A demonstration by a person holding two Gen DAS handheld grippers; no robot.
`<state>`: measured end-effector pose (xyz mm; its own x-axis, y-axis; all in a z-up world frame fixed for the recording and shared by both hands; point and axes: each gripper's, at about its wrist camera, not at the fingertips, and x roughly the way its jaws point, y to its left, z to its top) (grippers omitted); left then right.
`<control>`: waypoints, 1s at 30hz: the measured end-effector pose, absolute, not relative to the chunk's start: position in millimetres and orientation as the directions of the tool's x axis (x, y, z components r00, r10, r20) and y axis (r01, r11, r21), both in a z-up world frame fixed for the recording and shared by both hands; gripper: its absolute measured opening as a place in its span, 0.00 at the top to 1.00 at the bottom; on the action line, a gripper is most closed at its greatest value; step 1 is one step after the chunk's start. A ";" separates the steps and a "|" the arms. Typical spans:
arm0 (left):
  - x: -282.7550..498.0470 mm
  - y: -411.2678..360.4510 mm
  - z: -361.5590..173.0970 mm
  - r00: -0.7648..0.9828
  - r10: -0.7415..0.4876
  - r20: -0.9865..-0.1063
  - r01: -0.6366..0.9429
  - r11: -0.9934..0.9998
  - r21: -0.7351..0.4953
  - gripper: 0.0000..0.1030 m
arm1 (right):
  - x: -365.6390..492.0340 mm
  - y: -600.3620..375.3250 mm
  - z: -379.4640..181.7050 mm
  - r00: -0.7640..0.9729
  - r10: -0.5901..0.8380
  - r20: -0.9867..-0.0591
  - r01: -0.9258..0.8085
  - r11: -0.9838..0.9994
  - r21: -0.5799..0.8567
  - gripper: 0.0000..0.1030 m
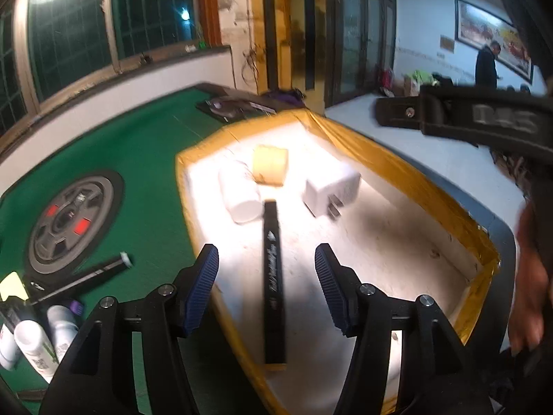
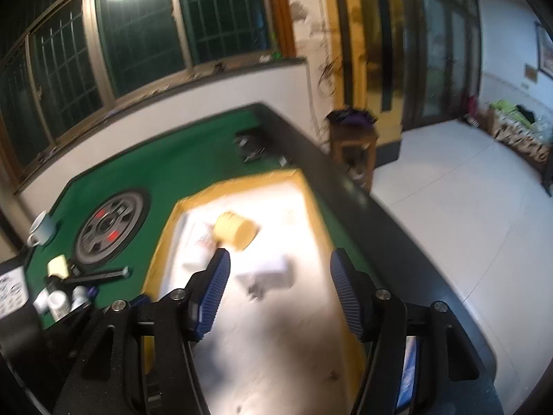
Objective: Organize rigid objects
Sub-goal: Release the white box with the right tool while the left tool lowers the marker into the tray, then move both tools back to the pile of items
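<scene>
A shallow white tray with a yellow taped rim (image 1: 397, 166) lies on the green table. In it are a black marker (image 1: 274, 276), a white bottle on its side (image 1: 238, 193), a yellow cylinder (image 1: 269, 164) and a white plug charger (image 1: 331, 188). My left gripper (image 1: 266, 252) is open over the tray's near end; the marker lies flat below the gap, untouched by the pads. My right gripper (image 2: 280, 254) is open above the tray (image 2: 166, 242), with nothing held. Beneath and beyond it, blurred, lie the charger (image 2: 269, 275) and the yellow cylinder (image 2: 235, 230).
Left of the tray on the green felt are a grey wheel-like disc (image 1: 72, 221), a second black marker (image 1: 83, 278), several small white bottles (image 1: 34, 342) and a white mug (image 2: 41, 231). A hand (image 1: 528, 276) shows at the right edge. The table's dark edge (image 2: 363, 200) drops to tiled floor.
</scene>
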<state>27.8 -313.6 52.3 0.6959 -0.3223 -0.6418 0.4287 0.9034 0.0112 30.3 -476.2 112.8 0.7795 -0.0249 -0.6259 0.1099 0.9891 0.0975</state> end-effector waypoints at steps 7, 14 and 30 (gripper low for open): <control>48.3 -297.0 43.0 0.654 -0.363 -0.663 0.413 0.906 -0.090 0.45 | 86.6 -523.3 105.6 0.734 -0.332 -0.592 0.279 0.943 -0.182 0.33; 62.9 -280.0 32.7 0.649 -0.335 -0.683 0.344 0.930 -0.129 0.45 | 165.8 -498.8 74.2 0.679 -0.102 -0.727 0.054 0.995 -0.089 0.33; 62.5 -272.4 35.7 0.652 -0.276 -0.706 0.264 0.956 -0.130 0.45 | 109.0 -507.8 131.0 0.806 -0.011 -0.592 0.022 1.000 0.010 0.33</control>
<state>62.5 -272.4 35.7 0.6518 -0.2759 -0.7064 0.2642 0.9557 -0.1295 109.0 -507.8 131.0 0.8062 -0.0112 -0.5915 0.0216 0.9997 0.0105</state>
